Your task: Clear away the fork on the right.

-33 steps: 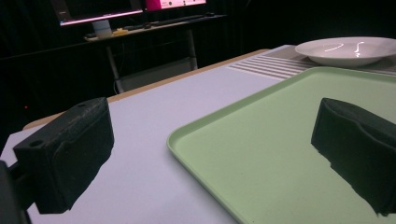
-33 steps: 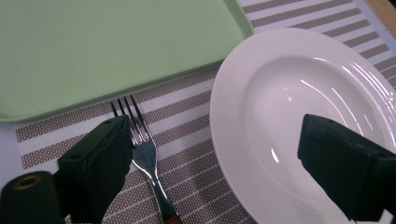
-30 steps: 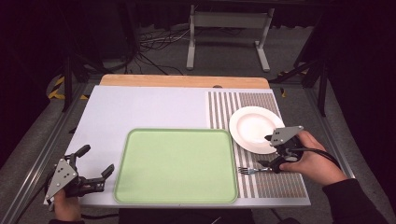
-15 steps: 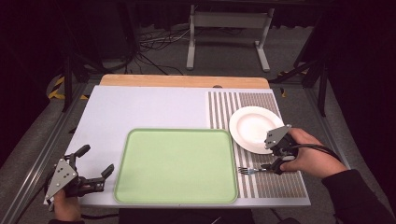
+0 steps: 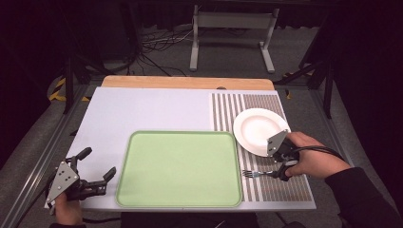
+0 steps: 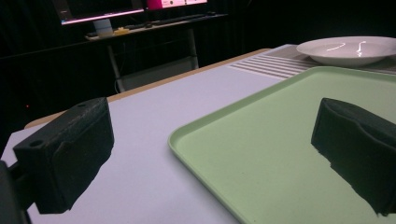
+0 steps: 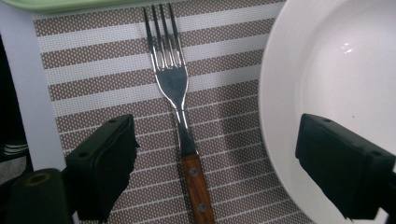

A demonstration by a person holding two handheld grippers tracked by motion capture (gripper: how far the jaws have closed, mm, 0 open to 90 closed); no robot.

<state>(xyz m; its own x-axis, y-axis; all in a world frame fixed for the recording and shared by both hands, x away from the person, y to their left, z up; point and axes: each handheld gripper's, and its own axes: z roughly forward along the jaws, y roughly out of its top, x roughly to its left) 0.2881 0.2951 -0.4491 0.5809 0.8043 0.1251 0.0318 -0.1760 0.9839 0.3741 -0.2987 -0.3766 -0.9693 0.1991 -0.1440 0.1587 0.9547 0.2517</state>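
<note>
The right claw (image 7: 210, 172) has dropped over the fork (image 7: 180, 116), jaws spread wide, handle end cut off.

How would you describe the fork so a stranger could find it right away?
Look at the striped placemat on the table's right side, beside the green tray. Just nearer than the white plate lies the fork, between the right gripper's open jaws: the only utensil, steel tines, wooden handle.

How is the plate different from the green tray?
The plate is round and white, while the green tray is a rectangle with rounded corners. The plate is smaller than the tray. The plate sits on the striped mat, but the tray lies mostly on the plain table. Both are empty.
</note>
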